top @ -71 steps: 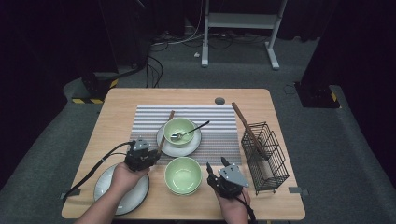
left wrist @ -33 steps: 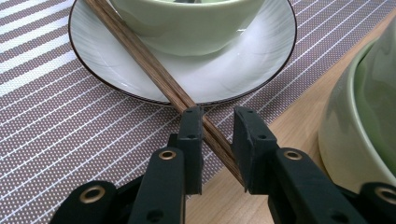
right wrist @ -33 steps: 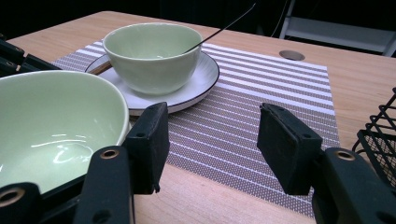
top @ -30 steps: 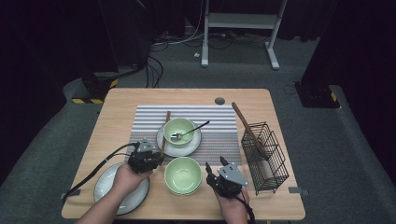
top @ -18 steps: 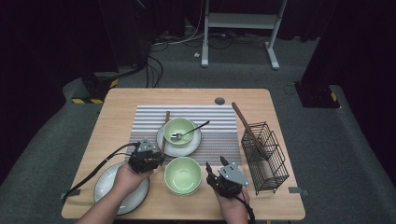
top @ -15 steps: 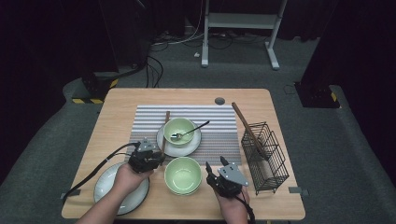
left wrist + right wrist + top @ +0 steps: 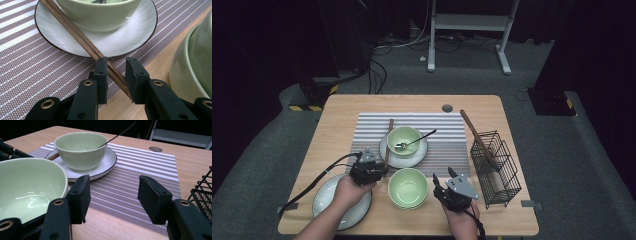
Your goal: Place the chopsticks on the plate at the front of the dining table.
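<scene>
on the wooden bench [image 7: 342,115], a striped mat [image 7: 447,135] carried a white saucer [image 7: 418,156] with a green bowl [image 7: 404,139] and a spoon [image 7: 416,142] in it. a pair of brown chopsticks [image 7: 82,40] lay with the far end on the saucer's rim, beside the bowl, and the near end reaching down off the mat. the left claw [image 7: 116,72] was set around that near end: the sticks passed between its jaws, resting against the left one, with a gap on the other side, so the claw looked not quite clenched and the sticks not yet lifted. the right claw [image 7: 112,196] sat released and empty, low over the mat, just beside a second green bowl [image 7: 408,187]. a wire basket [image 7: 495,167] at the right of the bench already held one long brown utensil. a white plate [image 7: 324,195] lay under the left hand. judging by this, the pick-up of the chopsticks was only at its start; gripping, lifting and moving them, perhaps to the basket, all remained.
</scene>
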Demonstrator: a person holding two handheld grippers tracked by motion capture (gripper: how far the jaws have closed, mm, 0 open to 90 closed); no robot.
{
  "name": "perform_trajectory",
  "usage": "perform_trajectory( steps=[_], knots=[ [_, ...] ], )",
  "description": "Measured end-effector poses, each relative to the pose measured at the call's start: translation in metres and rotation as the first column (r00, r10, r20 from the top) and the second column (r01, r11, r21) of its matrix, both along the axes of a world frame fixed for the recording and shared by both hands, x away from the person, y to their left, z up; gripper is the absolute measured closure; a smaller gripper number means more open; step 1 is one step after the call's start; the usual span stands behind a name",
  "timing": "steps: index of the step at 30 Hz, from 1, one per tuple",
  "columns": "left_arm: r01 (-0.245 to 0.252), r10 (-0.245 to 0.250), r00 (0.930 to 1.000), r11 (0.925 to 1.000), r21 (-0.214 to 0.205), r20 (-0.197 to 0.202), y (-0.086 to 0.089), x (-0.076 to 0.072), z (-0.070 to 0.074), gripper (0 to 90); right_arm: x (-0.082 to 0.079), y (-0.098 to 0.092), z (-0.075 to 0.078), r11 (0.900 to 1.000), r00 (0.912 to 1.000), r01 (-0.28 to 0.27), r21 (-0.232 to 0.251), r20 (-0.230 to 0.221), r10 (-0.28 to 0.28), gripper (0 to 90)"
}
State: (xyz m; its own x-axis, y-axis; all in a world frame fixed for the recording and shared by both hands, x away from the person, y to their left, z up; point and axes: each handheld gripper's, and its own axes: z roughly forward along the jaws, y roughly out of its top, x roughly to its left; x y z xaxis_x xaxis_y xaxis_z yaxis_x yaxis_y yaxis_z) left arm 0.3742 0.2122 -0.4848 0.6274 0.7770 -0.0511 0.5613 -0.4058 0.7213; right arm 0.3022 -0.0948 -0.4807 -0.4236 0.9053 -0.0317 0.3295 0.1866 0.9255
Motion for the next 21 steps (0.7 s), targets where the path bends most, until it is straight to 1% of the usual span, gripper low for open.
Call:
perform_trajectory(
  steps=[13,16,21],
  knots=[
    [-0.003,0.003,1.0000,1.0000,0.000,0.004,0.0011,0.0003,0.0016,69.7,-0.0002,0.0005,0.0001,1.0000,1.0000,-0.002,0.001,0.003,0.002,43.2],
    [-0.017,0.017,0.9998,0.9998,-0.011,0.009,0.0023,0.0020,0.0035,68.1,-0.0004,0.0004,0.0002,1.0000,1.0000,-0.002,0.001,0.003,0.002,43.2],
    [-0.035,0.035,0.9993,0.9994,-0.005,0.012,0.0035,0.0074,0.0027,65.9,-0.0003,-0.0001,0.0002,1.0000,1.0000,-0.002,0.001,0.003,0.002,43.2]
  ],
)
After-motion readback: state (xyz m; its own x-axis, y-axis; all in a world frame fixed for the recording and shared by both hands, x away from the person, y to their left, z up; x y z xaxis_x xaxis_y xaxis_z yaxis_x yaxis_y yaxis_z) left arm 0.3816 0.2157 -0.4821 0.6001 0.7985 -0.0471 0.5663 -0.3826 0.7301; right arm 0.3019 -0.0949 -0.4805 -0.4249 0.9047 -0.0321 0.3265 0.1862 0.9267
